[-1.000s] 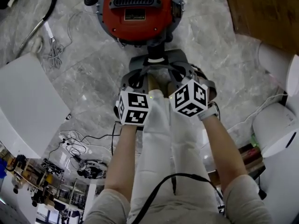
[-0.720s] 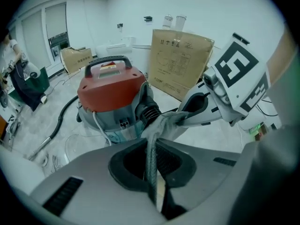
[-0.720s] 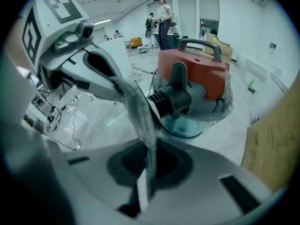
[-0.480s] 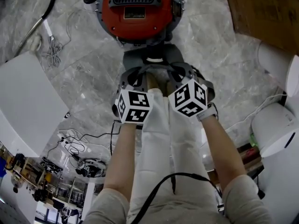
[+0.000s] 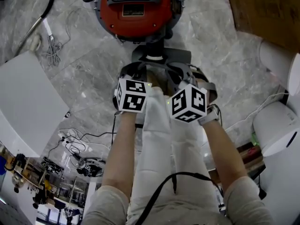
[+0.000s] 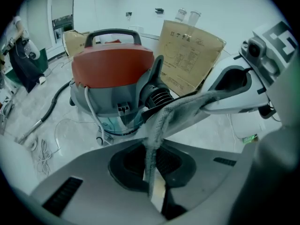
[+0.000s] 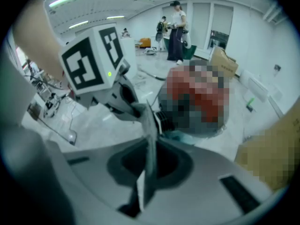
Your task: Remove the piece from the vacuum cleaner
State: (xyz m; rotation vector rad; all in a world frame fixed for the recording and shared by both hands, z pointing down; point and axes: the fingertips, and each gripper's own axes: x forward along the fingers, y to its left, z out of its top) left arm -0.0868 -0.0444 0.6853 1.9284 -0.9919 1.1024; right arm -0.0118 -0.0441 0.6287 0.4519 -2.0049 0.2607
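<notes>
Above the grey-veined marble floor (image 5: 93,64), just in front of the vacuum cleaner (image 5: 136,8), the piece (image 6: 187,108) is hanging stretched between the two tools. It is showing as a soft, fleecy grey strip with a rolled, nubbly edge, thin and limp rather than rigid. The left tool (image 6: 152,175) is pinching one end of it, its jaws pressed together on the cloth. The right tool (image 7: 145,182) is clamping the other end in the same way.

The strip's long axis is running side to side across the person's front, from one tool to the other. In the left gripper view it is sloping slightly upward toward the right tool. Behind it a black ribbed collar (image 6: 157,96) is sitting against the cleaner's body. Whether the piece is joined to it cannot be told.

The cleaner is standing upright as a round canister, with a glossy red plastic dome, a black arched handle (image 6: 112,34) and a grey lower tub.

Open floor is lying on both sides of the cleaner. To its left a black hose (image 5: 50,1) and a coiled white cable (image 5: 54,50) are trailing over the marble, and a flat white panel (image 5: 28,102) is edging in. At the right a rounded white housing (image 5: 276,125) and a wooden surface (image 5: 267,13) are closing the space. A cardboard box (image 6: 187,55) is leaning behind the cleaner. The person's light trousers (image 5: 159,139) are showing directly beneath the tools.
</notes>
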